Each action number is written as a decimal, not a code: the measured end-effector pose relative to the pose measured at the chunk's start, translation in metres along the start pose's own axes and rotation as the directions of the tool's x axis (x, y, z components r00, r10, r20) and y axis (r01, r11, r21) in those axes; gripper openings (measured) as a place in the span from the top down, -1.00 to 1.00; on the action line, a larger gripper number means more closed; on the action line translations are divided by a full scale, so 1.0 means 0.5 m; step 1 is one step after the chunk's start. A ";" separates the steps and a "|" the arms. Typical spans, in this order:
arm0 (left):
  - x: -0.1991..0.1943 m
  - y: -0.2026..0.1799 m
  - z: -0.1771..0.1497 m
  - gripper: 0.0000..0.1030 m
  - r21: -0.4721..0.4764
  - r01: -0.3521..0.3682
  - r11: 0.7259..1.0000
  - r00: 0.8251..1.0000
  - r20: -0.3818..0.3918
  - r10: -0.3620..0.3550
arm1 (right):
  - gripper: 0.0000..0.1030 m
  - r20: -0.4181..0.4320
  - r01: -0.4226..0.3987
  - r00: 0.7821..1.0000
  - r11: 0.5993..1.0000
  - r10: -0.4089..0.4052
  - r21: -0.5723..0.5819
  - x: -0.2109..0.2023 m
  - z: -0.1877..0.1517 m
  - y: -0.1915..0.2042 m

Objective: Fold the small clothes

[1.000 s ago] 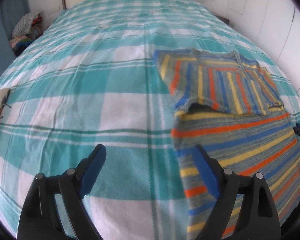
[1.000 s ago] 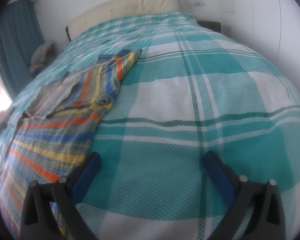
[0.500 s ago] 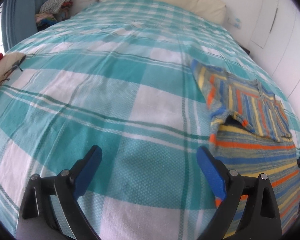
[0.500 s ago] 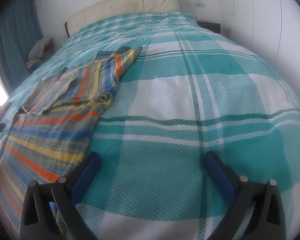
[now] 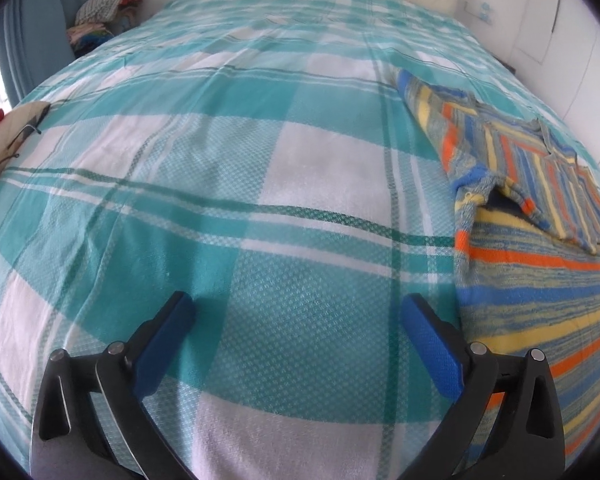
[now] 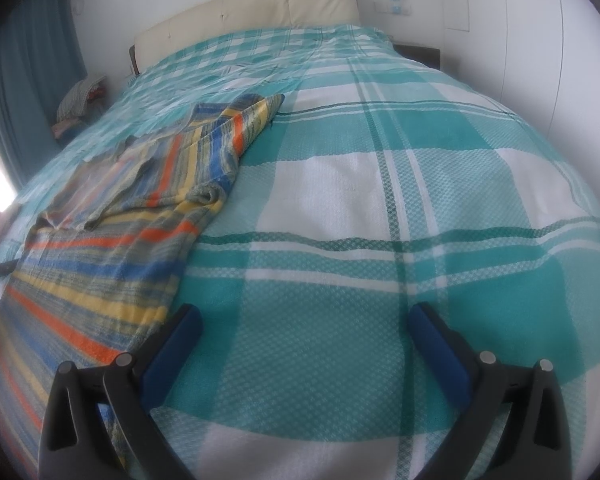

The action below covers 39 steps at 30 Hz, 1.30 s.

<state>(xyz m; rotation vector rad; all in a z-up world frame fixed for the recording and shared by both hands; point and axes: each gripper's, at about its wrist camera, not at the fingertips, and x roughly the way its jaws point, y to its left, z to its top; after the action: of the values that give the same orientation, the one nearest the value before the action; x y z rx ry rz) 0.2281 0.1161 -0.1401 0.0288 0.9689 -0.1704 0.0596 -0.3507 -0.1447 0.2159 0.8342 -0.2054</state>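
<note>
Item: left tongs (image 5: 296, 314), blue-padded fingers spread wide apart, gripping nothing, hovering over the teal-and-white checked bedspread (image 5: 260, 168). Since a second ago they have swung leftward: the striped shirt (image 5: 540, 216), which then lay partly under the right-hand finger, now sits off to their right, only its edge just beside that finger (image 5: 432, 344). Item: right tongs (image 6: 304, 326), fingers likewise wide apart and empty; position over the bedspread (image 6: 380, 200) little changed, the shirt (image 6: 140, 216) to their left, its hem just beside the left-hand finger (image 6: 172, 344). Shirt: sleeves folded in over the chest, lower body spread flat. Ahead of both tongs, a cream headboard (image 6: 252, 8); far left, a pile of clothes (image 5: 108, 8). No brand, label or legible writing visible on any piece.
</note>
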 end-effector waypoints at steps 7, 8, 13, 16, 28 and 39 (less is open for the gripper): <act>-0.033 0.002 0.025 -0.96 -0.017 -0.025 1.000 0.997 0.072 0.027 | -0.98 -0.022 0.032 0.999 0.999 -0.033 -0.016 -0.007 0.011 0.008; -0.042 0.006 0.039 -0.96 -0.043 -0.013 0.999 0.995 0.100 0.017 | -0.98 -0.036 0.039 0.999 0.999 -0.039 -0.015 -0.011 0.022 0.009; 0.021 0.023 0.075 -0.99 -0.132 0.042 0.990 0.996 0.080 -0.031 | -0.99 0.072 0.148 0.986 0.989 -0.149 0.014 -0.039 0.087 -0.012; 0.064 0.007 0.054 -0.99 -0.066 -0.018 0.998 0.998 0.053 0.021 | -1.00 -0.041 0.165 0.986 0.985 -0.163 0.042 0.037 0.070 -0.048; 0.062 -0.010 0.059 -0.99 -0.032 -0.065 0.997 0.997 0.048 0.066 | -1.00 -0.016 0.160 0.987 0.986 -0.159 0.043 0.045 0.060 -0.052; 0.062 -0.010 0.058 -0.99 -0.032 -0.065 0.997 0.997 0.048 0.067 | -1.00 -0.018 0.167 0.986 0.985 -0.166 0.039 0.045 0.059 -0.047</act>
<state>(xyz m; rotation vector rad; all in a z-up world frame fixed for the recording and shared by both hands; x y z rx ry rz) 0.2681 0.1042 -0.1487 0.0286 0.9201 -0.0954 0.0891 -0.3834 -0.1448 0.1853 0.8634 -0.3781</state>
